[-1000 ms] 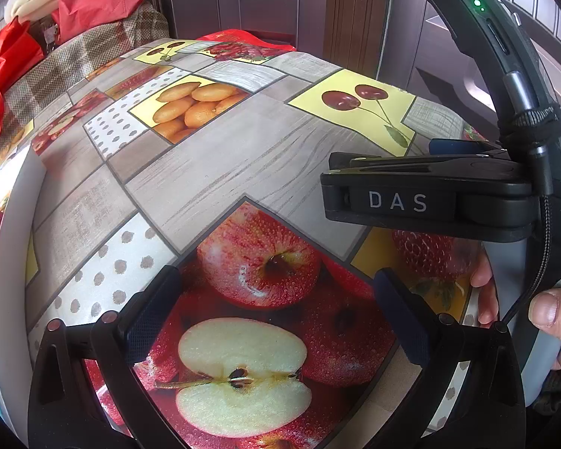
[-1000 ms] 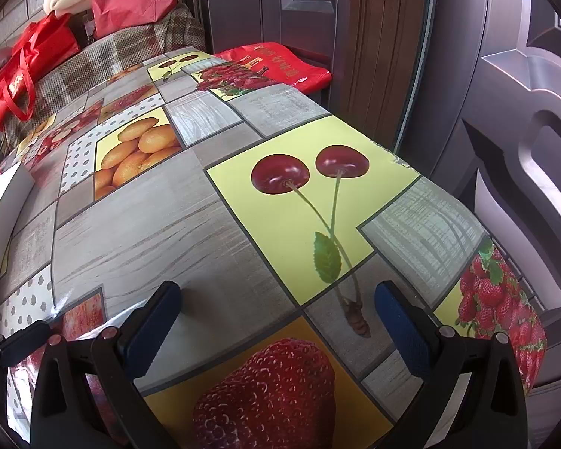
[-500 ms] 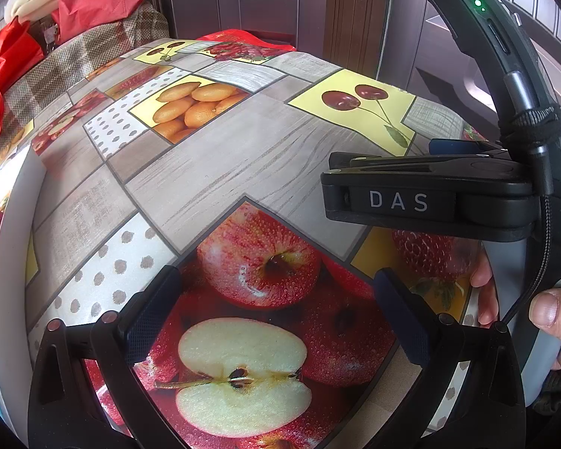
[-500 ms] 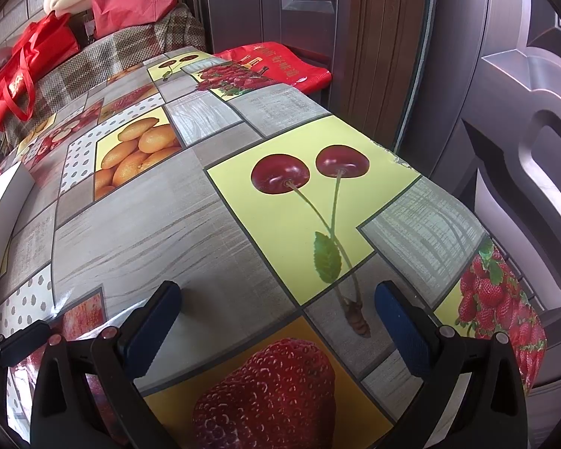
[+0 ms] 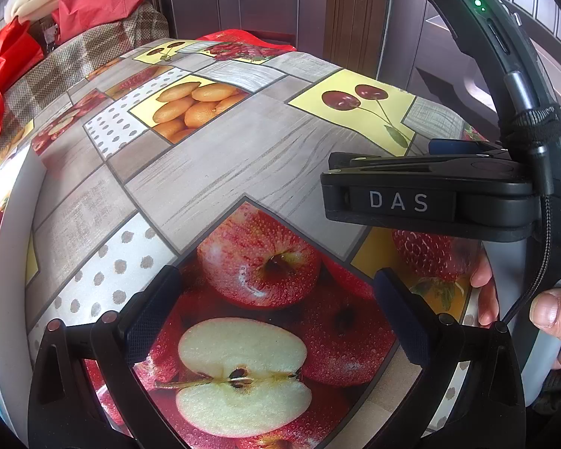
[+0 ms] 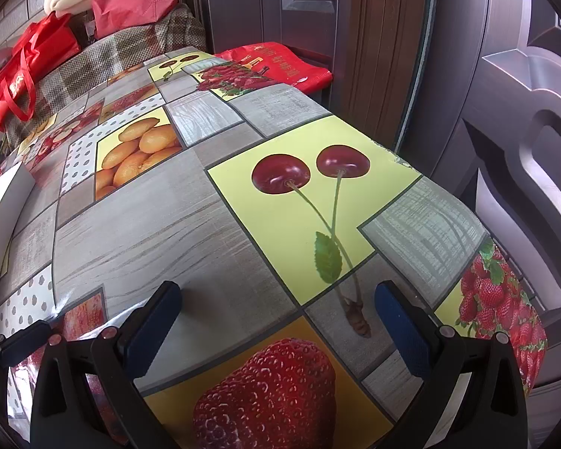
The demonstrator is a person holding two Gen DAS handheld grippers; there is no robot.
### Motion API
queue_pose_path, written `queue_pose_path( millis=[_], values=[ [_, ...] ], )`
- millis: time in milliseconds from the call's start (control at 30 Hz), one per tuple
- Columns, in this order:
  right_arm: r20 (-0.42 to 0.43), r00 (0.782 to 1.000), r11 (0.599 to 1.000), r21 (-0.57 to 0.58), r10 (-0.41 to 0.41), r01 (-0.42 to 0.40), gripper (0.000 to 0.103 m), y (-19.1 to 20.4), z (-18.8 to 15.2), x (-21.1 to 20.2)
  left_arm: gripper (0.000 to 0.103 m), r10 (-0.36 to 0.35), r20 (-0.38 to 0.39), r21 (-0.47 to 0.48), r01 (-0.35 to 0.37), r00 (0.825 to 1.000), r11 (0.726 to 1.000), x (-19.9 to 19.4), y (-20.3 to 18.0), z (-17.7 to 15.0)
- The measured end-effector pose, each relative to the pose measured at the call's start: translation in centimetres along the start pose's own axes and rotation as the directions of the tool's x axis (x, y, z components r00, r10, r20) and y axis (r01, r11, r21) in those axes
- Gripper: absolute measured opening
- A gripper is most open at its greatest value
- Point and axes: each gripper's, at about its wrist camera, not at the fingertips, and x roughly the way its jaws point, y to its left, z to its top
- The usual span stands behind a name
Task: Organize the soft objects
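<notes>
Both the left gripper (image 5: 273, 310) and right gripper (image 6: 276, 321) gape wide, empty, above the tablecloth (image 6: 161, 232).

My left black plastic two-finger gripper (image 5: 273, 310): dark blue ribbed pads, small pink rivets. My right black gripper (image 6: 276, 314): "DAS" lettering, green LED, braided cable, bare-skinned hand (image 5: 553, 318).

A glossy, smooth tablecloth (image 6: 190, 232) covers the table, beside a matt woven checked cloth (image 6: 123, 52).
</notes>
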Motion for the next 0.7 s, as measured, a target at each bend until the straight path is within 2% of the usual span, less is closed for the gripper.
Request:
queue_pose_path(
  millis=[700],
  values=[
    [0.000, 1.000, 1.000, -0.011, 0.012, -0.012, 0.103, 0.19, -0.01, 0.08, 0.102, 0.000, 0.000, 0.000, 0.000, 1.000, 1.000, 0.00, 0.00, 0.00]
  ],
)
